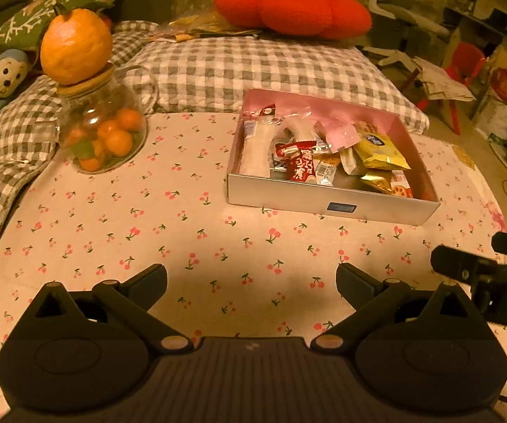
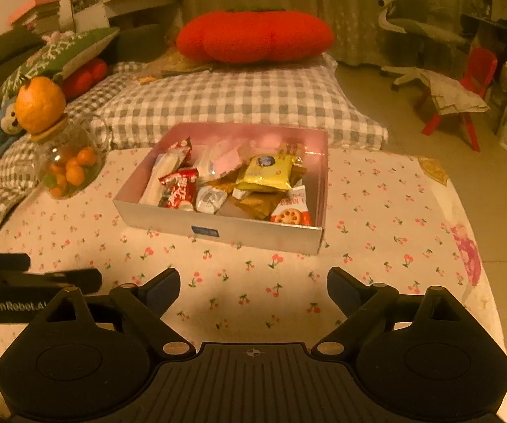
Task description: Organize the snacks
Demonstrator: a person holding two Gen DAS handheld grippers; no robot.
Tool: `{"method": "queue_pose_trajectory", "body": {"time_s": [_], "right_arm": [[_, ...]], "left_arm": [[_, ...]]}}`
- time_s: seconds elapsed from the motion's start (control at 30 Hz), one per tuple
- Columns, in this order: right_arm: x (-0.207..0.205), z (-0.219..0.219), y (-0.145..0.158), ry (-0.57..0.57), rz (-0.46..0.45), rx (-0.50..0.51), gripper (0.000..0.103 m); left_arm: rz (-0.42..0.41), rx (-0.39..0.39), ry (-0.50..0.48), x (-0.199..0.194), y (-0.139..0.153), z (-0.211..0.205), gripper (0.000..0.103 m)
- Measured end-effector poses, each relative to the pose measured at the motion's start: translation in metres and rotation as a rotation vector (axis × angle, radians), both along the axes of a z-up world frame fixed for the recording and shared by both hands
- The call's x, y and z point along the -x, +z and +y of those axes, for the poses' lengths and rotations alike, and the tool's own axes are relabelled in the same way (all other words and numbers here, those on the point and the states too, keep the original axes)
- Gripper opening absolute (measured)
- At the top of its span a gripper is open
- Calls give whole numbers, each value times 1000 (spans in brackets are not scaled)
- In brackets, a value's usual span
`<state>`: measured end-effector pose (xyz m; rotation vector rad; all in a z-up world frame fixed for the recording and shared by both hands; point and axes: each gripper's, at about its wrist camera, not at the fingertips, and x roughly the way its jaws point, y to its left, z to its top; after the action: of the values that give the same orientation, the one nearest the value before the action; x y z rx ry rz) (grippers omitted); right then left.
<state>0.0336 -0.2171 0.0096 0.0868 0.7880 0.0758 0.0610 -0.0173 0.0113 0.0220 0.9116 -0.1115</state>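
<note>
Right wrist view: snack box [image 2: 225, 229] lies long axis left-right, open-topped.

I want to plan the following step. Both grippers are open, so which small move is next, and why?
Probably withdraw both: the snack packets already lie inside the shallow silver cardboard box, and the open left gripper and right gripper hold nothing above the cherry-print cloth.

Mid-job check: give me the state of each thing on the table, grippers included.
left gripper: open, empty.
right gripper: open, empty.
snack box: no lid on it, holds loose wrapped snacks.
yellow packet: lying on top of the pile.
glass jar: upright, stoppered, small oranges inside.
big orange: sitting on the jar's stopper.
</note>
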Motion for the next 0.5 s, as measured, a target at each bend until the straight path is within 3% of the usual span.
{"method": "queue_pose_trajectory", "body": {"time_s": [0.5], "right_arm": [[6, 6, 11, -12, -9, 32, 93]], "left_arm": [[-10, -48, 55, 13, 7, -4, 102]]}}
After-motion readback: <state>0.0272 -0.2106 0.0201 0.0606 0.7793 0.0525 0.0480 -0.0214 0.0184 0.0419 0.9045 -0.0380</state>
